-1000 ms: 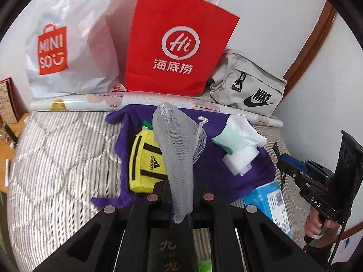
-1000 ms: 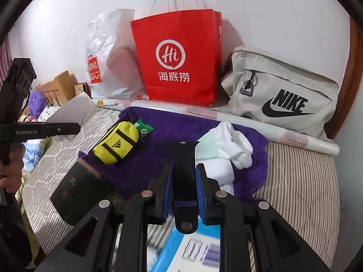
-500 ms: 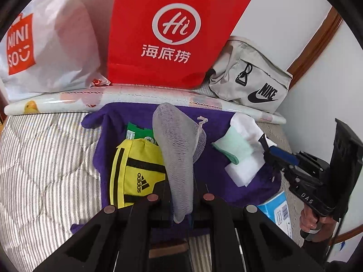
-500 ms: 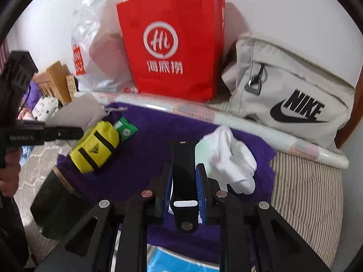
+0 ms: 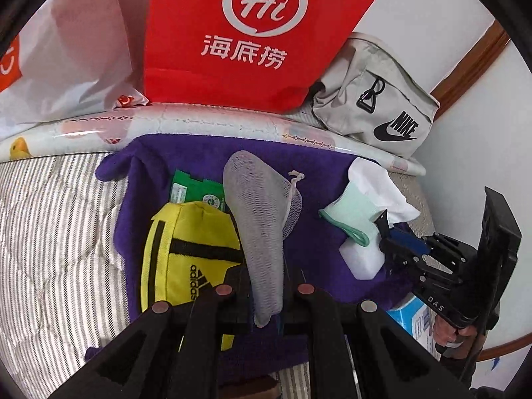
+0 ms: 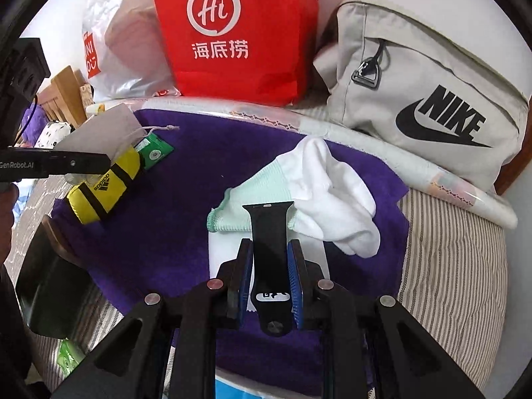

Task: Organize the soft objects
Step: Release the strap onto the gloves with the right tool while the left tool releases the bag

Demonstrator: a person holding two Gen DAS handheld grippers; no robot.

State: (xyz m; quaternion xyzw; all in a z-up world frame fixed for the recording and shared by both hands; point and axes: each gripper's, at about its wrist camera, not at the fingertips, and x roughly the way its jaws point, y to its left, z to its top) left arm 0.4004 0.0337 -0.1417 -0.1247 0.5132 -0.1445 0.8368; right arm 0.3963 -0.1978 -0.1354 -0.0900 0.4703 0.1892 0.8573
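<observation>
black claw point(image 6: 270, 266), blue pads point(image 6: 295, 286), round screws

Black watch strap point(image 6: 268, 232) between tool point(image 6: 270, 277) pads.

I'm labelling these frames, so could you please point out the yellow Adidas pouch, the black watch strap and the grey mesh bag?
yellow Adidas pouch point(image 5: 186, 252): left wrist view, its front panel.
black watch strap point(image 6: 270, 229): right wrist view, upper strap, above the jaws.
grey mesh bag point(image 5: 257, 209): left wrist view, mid-body.
</observation>
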